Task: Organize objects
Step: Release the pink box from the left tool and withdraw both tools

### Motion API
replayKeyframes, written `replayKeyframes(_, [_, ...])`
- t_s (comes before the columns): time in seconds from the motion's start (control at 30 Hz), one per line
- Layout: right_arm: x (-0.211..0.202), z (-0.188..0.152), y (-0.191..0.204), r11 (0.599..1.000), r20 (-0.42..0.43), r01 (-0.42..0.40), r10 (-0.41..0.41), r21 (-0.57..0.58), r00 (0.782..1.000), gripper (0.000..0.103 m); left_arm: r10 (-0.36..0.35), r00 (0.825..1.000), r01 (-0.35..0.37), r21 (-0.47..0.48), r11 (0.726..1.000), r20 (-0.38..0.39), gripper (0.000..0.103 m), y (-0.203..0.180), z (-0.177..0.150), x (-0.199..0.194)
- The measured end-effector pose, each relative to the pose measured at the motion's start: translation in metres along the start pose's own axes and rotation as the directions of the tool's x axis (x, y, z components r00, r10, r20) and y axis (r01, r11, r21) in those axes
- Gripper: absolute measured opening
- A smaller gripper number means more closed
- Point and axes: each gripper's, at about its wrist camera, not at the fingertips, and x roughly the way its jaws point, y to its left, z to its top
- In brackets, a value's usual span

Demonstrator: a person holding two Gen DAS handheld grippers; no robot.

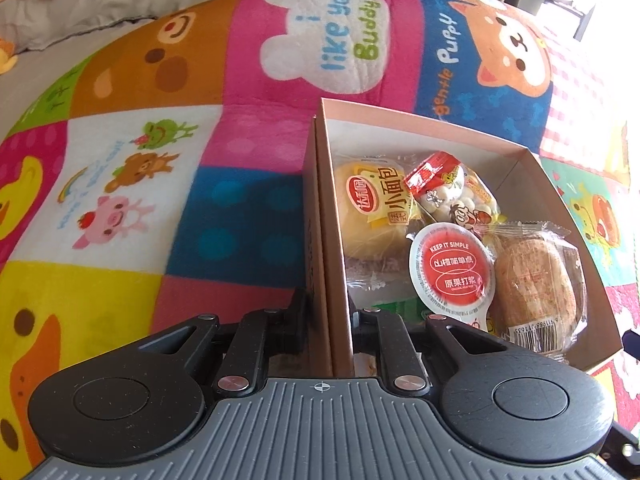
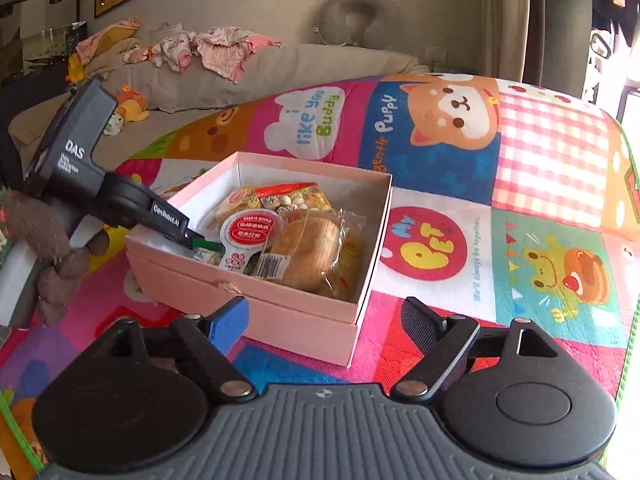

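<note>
Presently, left gripper (image 1: 326, 320) is clamped on the pink box (image 1: 320, 216) wall; right gripper (image 2: 324, 320) stands released, its 2 fingers empty, box just ahead.

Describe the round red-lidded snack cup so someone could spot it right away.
Find the pink box on the cartoon play mat. Among its wrapped snacks, the cup lies beside the brown bun. Only it has a round red lid reading KEEP IT SIMPLE.

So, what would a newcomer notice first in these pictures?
Probably the pink box of wrapped snacks, standing open on the bright cartoon mat. The left gripper is clamped on the box's side wall. The right gripper hangs open in front of the box, holding nothing.
</note>
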Motion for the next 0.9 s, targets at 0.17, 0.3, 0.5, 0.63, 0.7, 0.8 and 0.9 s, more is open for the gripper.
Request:
replayKeyframes(0.17, [0.034, 0.008, -0.012, 0.995, -0.007, 0.084, -0.083, 0.057, 0.996, 0.083, -0.051, 0.998, 0.048, 0.081, 0.996, 0.037, 0.023, -0.007, 0.023, 0.028])
replayKeyframes(0.3, [0.049, 0.015, -0.009, 0.988, 0.026, 0.152, -0.153, 0.031, 0.988, 0.083, -0.066, 0.996, 0.063, 0.053, 0.997, 0.064, 0.024, 0.007, 0.032, 0.033])
replayKeyframes(0.5, [0.058, 0.021, -0.009, 0.972, 0.035, 0.233, -0.234, 0.01, 0.972, 0.083, 0.05, 0.99, -0.064, 0.109, 0.992, 0.13, 0.028, -0.003, 0.032, 0.029])
replayKeyframes(0.63, [0.033, 0.009, -0.019, 0.983, 0.016, 0.154, -0.156, 0.103, 0.988, 0.103, 0.061, 0.962, -0.091, 0.103, 0.991, 0.265, 0.037, -0.006, 0.015, -0.018])
replayKeyframes(0.7, [0.023, -0.003, -0.017, 0.982, -0.008, 0.152, -0.152, 0.11, 0.988, 0.103, 0.076, 0.94, -0.113, 0.092, 0.989, 0.333, 0.037, -0.009, -0.003, -0.046])
replayKeyframes(0.8, [0.009, -0.024, -0.008, 0.98, -0.053, 0.165, -0.16, 0.107, 0.986, 0.103, 0.06, 0.929, -0.091, 0.07, 0.993, 0.365, 0.033, -0.016, -0.043, -0.084])
replayKeyframes(0.9, [0.003, -0.043, 0.005, 0.984, -0.081, 0.149, -0.141, 0.097, 0.987, 0.103, 0.005, 0.944, -0.045, 0.111, 0.993, 0.331, 0.033, -0.029, -0.092, -0.098])
